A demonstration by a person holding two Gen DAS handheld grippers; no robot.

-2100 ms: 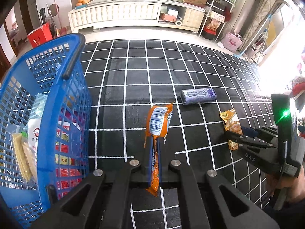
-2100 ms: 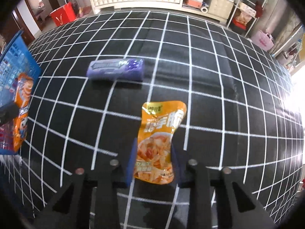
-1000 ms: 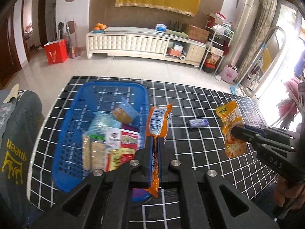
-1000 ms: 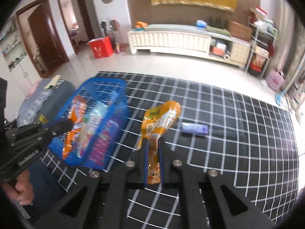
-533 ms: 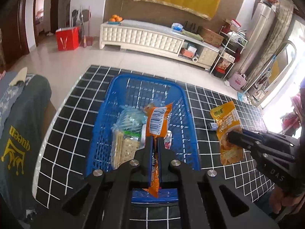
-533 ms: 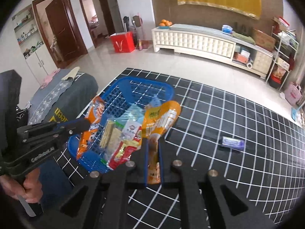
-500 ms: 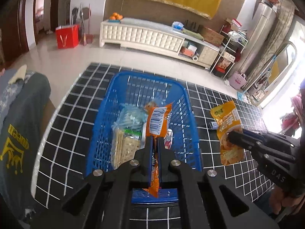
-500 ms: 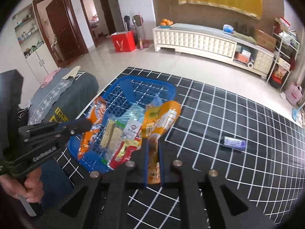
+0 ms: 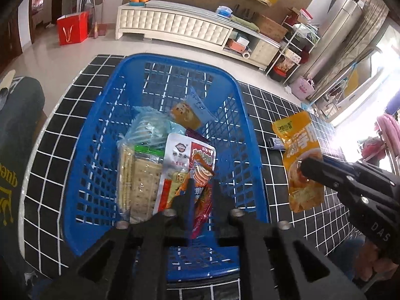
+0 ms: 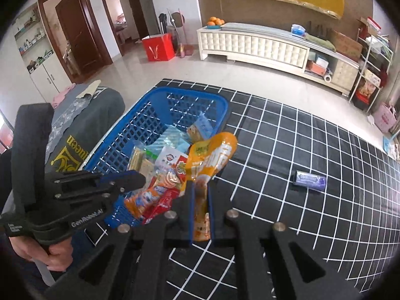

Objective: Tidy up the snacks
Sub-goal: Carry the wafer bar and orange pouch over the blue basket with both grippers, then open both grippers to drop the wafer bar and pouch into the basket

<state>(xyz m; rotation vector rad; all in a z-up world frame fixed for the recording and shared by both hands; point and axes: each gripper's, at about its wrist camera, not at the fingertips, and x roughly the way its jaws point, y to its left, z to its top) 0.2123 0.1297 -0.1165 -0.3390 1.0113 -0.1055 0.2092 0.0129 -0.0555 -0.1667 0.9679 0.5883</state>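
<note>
Released since the previous frame, the orange snack packet [image 10: 147, 196] now lies in the blue basket [image 9: 250, 135]; left gripper [image 9: 201, 195] jaws stand apart. Right gripper [image 10: 200, 197] stays clamped on the yellow pouch [image 9: 298, 155] beside the basket.

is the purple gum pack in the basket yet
No, the purple gum pack lies on the checked mat, well to the right of the blue basket.

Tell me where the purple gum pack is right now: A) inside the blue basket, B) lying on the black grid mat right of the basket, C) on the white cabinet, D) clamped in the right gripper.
B: the purple gum pack lies alone on the black grid mat, clear of the blue basket; the right gripper holds a yellow pouch instead.
</note>
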